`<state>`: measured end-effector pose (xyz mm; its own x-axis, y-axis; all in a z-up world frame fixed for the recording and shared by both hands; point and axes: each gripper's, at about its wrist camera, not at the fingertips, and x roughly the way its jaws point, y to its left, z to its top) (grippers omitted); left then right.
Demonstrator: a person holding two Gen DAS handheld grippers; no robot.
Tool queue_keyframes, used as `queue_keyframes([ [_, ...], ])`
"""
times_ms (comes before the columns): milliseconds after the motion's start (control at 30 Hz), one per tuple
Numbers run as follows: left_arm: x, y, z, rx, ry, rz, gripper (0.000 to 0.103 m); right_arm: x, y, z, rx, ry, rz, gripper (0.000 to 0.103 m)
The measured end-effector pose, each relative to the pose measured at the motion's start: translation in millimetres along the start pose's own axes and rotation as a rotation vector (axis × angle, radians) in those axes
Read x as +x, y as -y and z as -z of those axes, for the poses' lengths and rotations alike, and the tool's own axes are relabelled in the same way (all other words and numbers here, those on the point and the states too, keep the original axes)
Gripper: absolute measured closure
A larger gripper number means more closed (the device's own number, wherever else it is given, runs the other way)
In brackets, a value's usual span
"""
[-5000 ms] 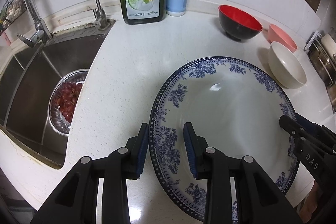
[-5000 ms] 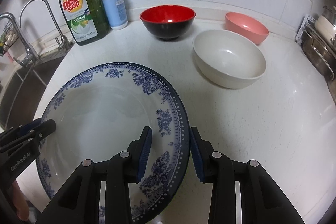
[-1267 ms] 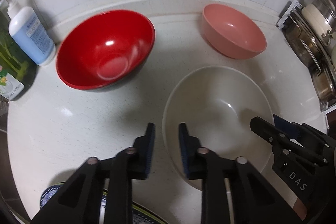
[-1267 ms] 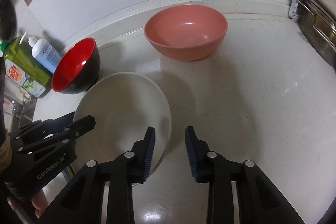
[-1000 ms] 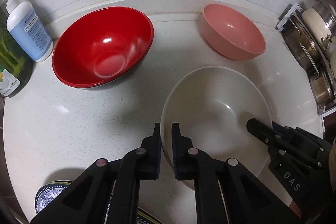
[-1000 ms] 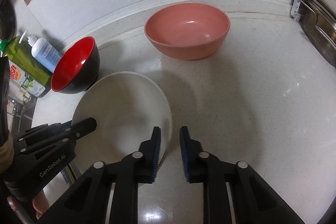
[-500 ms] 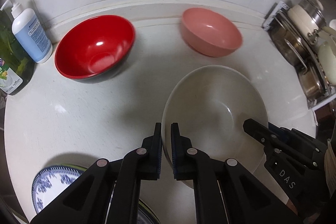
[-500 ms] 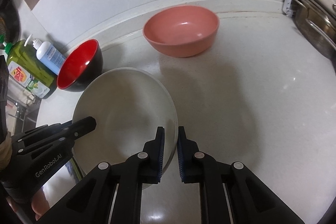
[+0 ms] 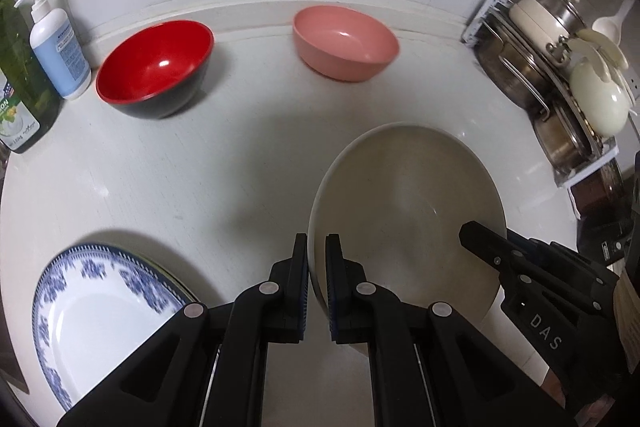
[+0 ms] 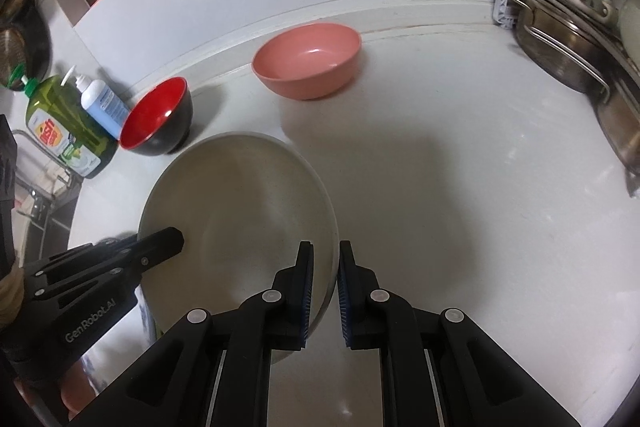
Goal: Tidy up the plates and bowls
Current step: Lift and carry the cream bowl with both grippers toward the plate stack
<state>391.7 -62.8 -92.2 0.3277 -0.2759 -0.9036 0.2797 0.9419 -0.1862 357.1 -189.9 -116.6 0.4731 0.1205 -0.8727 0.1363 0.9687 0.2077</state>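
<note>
Both grippers hold the cream bowl [image 9: 408, 203] above the white counter. My left gripper [image 9: 317, 267] is shut on its left rim. My right gripper [image 10: 324, 275] is shut on its right rim; the bowl also shows in the right wrist view [image 10: 236, 211]. The blue-patterned plate [image 9: 100, 303] lies on the counter at the lower left. The red bowl [image 9: 156, 67] and the pink bowl [image 9: 344, 43] stand at the back of the counter, also in the right wrist view as red bowl [image 10: 158, 117] and pink bowl [image 10: 308, 61].
A dish soap bottle [image 9: 16, 99] and a blue pump bottle [image 9: 60, 47] stand at the back left. A rack of pots and lids [image 9: 560, 83] fills the right side. The sink tap [image 10: 36, 195] is at the far left.
Both grippers closed on the cream bowl's rim and lifted it. It has moved back toward me, so the blue plate has come into view at the lower left.
</note>
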Motion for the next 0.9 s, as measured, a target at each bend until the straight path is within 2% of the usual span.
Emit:
queue_keyframes([
  [267,8,24,20,0.027,-0.049,0.006,0.093,-8,20,15,0.003,-0.018,0.017,0.090],
  [900,30,39,39,0.065,-0.106,-0.012,0.093,2,48,34,0.018,-0.091,0.024,0.089],
])
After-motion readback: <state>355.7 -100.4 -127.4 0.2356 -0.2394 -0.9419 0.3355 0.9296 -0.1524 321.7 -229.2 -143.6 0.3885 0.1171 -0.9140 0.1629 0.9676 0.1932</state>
